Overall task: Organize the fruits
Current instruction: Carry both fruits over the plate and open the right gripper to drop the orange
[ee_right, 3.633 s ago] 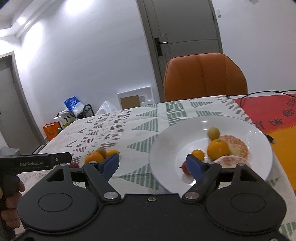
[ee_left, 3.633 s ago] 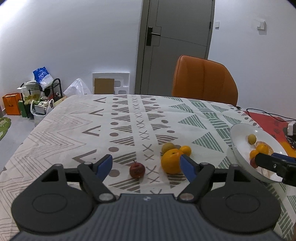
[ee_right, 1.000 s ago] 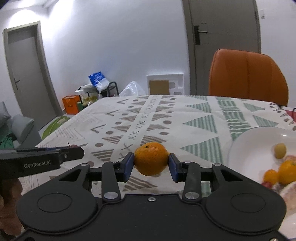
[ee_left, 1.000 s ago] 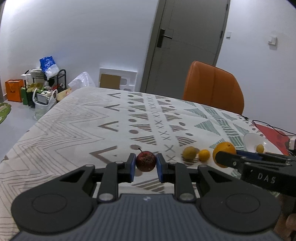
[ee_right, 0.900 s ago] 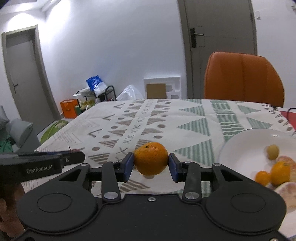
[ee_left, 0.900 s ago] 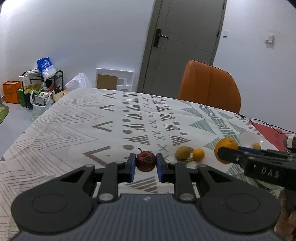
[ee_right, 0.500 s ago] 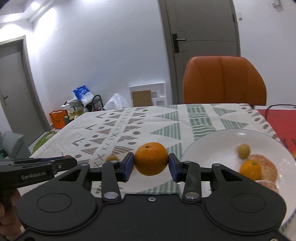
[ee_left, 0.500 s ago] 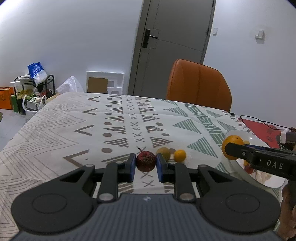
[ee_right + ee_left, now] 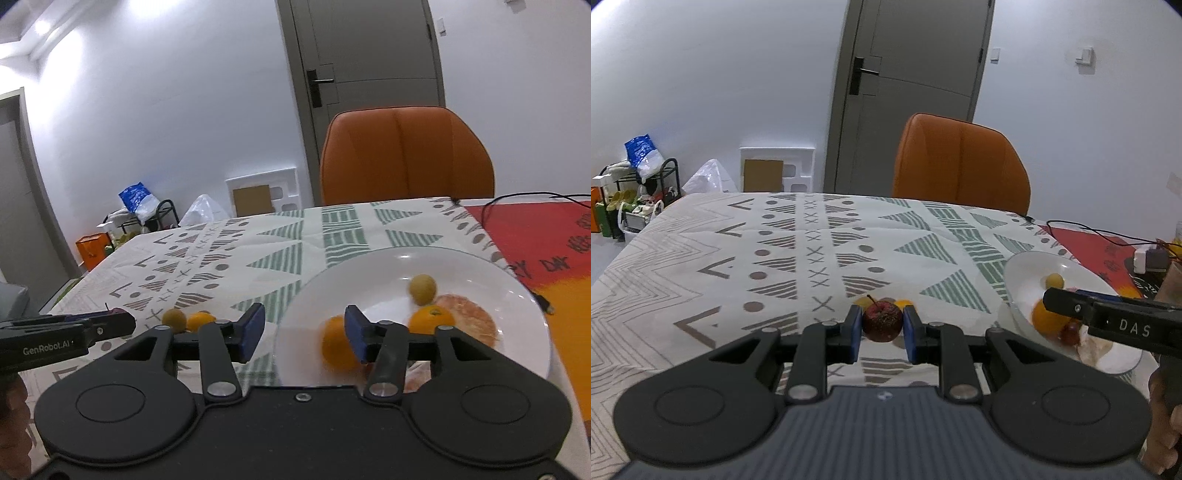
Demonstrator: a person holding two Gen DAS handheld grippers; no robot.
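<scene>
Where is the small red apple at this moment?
The small red apple is held between the left gripper's fingers, above the patterned tablecloth, left of the white plate.

Dim cool light, fisheye-bent edges — orange [image 9: 336,347] motion-blurred

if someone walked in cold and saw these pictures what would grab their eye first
Probably the blurred orange on the near part of the white plate, just past the right gripper, whose jaws have just been opening and no longer touch it. Next, the small red apple clamped in the left gripper above the patterned tablecloth. Behind the table, the bright orange chair stands out against the grey door.
</scene>
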